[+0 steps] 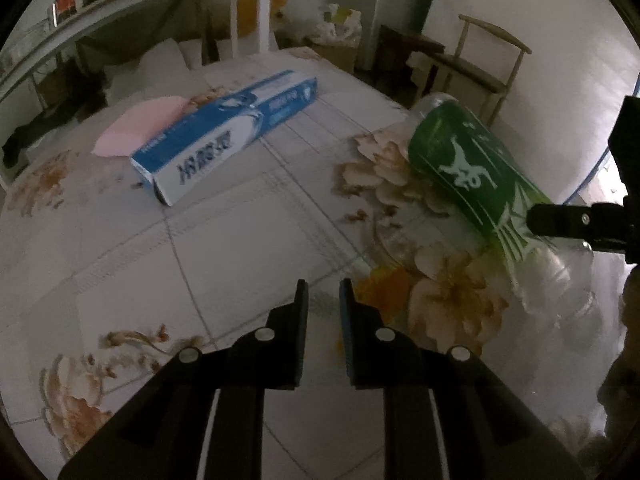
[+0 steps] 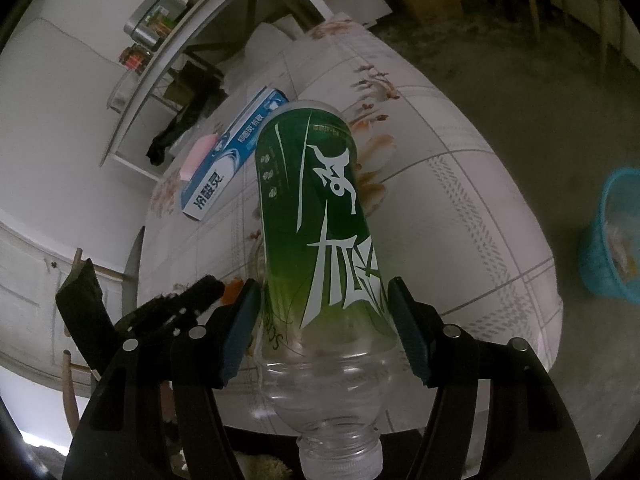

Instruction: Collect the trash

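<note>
Pointing cap toward the right tool (image 2: 324, 324), bottle (image 2: 316, 216) lies lengthwise.

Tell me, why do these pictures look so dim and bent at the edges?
Left wrist view: dim room, black round fisheye border, shelf curved, toothpaste box slightly soft. Right wrist view: same bulging warp, bottle stretched large, table edge bowed, floor murky.

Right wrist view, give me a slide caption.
Right gripper straddles a green-labelled plastic bottle above the floral table.
</note>
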`<state>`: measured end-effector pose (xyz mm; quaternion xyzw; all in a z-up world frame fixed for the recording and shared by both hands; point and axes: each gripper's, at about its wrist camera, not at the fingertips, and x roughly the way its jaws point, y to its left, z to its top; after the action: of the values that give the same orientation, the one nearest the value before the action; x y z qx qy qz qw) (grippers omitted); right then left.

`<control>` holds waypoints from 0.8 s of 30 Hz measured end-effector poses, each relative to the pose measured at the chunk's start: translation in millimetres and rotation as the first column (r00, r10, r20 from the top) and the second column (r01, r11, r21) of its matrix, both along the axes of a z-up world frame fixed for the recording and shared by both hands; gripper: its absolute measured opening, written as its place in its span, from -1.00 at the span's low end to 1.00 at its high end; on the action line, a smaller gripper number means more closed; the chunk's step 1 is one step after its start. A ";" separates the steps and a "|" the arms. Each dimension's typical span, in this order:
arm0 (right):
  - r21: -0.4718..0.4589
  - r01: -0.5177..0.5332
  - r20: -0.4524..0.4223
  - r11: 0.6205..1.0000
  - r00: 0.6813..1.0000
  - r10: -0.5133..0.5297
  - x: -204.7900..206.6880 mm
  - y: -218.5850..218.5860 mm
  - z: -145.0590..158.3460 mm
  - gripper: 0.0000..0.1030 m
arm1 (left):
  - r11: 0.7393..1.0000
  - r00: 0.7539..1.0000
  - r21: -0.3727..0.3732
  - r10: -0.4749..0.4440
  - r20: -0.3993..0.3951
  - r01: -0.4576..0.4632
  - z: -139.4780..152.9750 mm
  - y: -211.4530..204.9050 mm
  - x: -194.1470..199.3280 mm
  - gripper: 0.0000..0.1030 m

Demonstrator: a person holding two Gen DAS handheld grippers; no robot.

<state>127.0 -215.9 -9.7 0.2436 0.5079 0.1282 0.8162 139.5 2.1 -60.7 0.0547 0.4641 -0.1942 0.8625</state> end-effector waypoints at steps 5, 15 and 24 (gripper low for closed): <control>0.003 0.000 0.001 1.000 1.000 -0.001 0.1 -1.0 0.0 0.20 | 0.999 1.000 -0.009 -0.031 -0.002 0.031 1.4 -7.2 -7.2 -0.37; 0.009 0.002 0.003 1.000 1.000 -0.002 -1.1 -2.0 0.7 0.20 | 0.999 0.999 -0.031 -0.043 -0.010 0.042 5.2 -13.9 -3.7 -0.25; 0.010 0.001 0.003 1.000 1.000 -0.001 -1.3 -2.4 1.3 0.20 | 0.987 0.995 -0.125 -0.101 -0.018 0.098 13.5 -22.4 -9.3 -0.21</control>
<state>125.7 -218.4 -8.4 0.2479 0.5060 0.1304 0.8158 130.1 -20.3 -47.2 0.0218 0.4581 -0.2663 0.8478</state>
